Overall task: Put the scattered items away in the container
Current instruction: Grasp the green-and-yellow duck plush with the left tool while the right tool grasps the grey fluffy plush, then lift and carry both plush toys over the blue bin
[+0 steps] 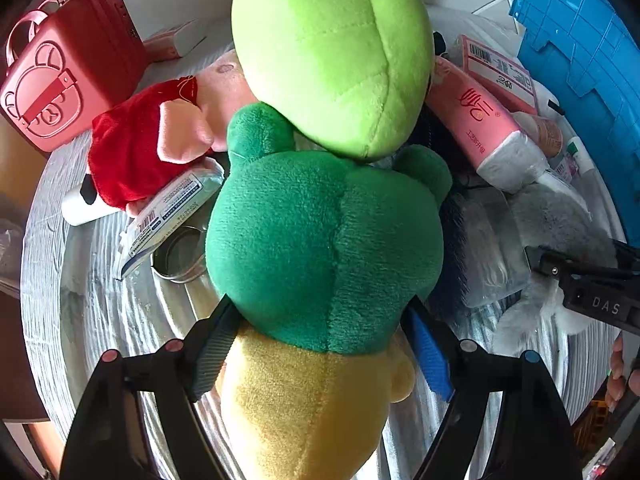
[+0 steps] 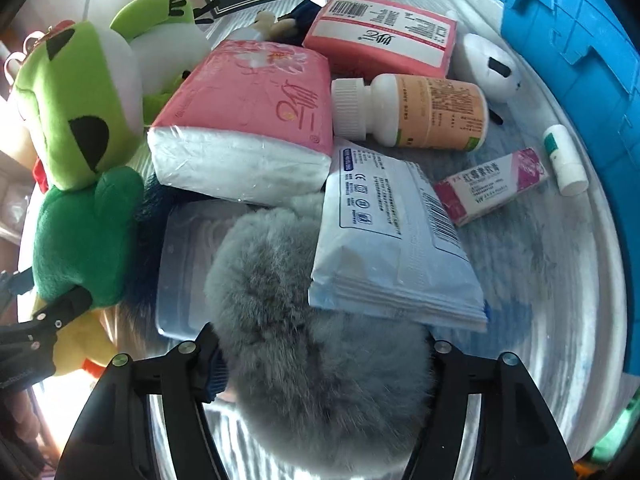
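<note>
A plush frog (image 1: 324, 248) with a lime head, dark green body and yellow legs lies on the grey-white striped cloth (image 1: 100, 312). My left gripper (image 1: 320, 320) is shut on its green body, one pad pressed into each side. In the right wrist view a grey furry item (image 2: 320, 320) fills the gap of my right gripper (image 2: 320, 344), and both pads are sunk into its fur. A white packet (image 2: 392, 240) leans on that fur. The blue crate (image 2: 580, 40) stands at the right edge, and it shows as well in the left wrist view (image 1: 580, 60).
Around lie two pink tissue packs (image 2: 248, 108), a pill bottle (image 2: 416, 112), a pink ointment box (image 2: 492, 184), a small white tube (image 2: 564, 160) and a clear plastic box (image 2: 184, 264). A pig plush (image 1: 140, 148), metal tin (image 1: 180, 256) and pink case (image 1: 68, 68) sit left.
</note>
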Motion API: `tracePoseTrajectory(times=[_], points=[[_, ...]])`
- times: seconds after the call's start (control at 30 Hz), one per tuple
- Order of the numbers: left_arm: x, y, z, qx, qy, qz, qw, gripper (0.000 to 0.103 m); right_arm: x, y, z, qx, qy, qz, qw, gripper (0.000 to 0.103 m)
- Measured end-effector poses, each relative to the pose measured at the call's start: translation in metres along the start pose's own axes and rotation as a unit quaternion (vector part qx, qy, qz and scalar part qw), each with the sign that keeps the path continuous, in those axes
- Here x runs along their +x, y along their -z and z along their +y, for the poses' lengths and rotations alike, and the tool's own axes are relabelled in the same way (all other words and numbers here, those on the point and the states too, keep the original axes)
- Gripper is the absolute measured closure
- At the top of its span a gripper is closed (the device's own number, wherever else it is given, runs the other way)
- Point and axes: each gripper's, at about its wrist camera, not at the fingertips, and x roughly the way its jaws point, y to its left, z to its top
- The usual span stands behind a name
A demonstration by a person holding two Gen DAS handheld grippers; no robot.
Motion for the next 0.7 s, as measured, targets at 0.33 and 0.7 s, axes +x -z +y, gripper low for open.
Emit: tracePoseTrajectory(times=[0.33, 0.7], points=[[-0.048, 0.026, -0.004, -0.062, -0.007, -0.039, 0.9973, 0.051, -0.053, 0.034, 0.005, -0.043, -0.054, -0.038, 0.997, 0.056], [-0.123, 0.047, -0.012, -0.095, -0.033, -0.124, 0.9872, 0.052, -0.143, 0.032, 0.034, -0.101, -0.101, -0.127, 0.982, 0.056]])
